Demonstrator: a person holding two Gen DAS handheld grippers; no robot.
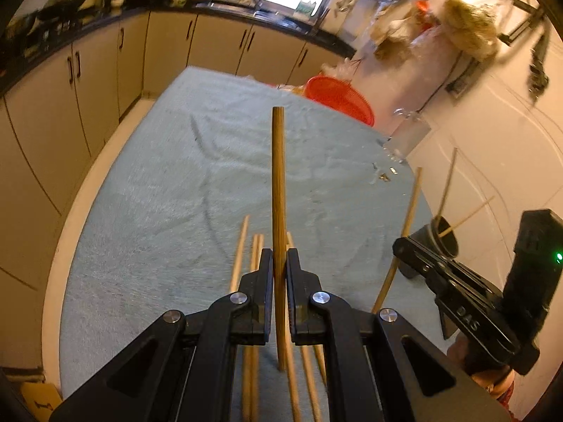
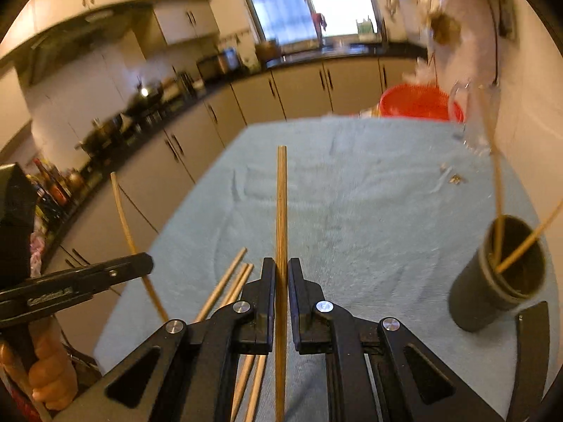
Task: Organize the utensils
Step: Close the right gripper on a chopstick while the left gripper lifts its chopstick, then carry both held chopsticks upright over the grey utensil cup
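Observation:
In the left wrist view my left gripper [image 1: 280, 251] is shut on a wooden chopstick [image 1: 278, 183] that points away over the blue-green cloth [image 1: 169, 183]. Several loose chopsticks [image 1: 240, 253] lie on the cloth beneath it. To the right, my right gripper [image 1: 399, 248] pinches another chopstick [image 1: 410, 211] beside a dark cup [image 1: 445, 242] that holds two chopsticks. In the right wrist view my right gripper [image 2: 281, 262] is shut on its chopstick [image 2: 281, 204]. The cup [image 2: 492, 281] stands at the right. My left gripper [image 2: 146, 263] with its chopstick [image 2: 121, 211] is at the left.
A red basin [image 1: 339, 96] and a clear glass jug [image 1: 410, 132] stand at the table's far right corner, with small scraps [image 1: 385, 174] near them. The white wall runs along the right. Beyond the table's left edge are kitchen cabinets [image 1: 88, 81]. A hand [image 2: 49, 369] grips the left tool.

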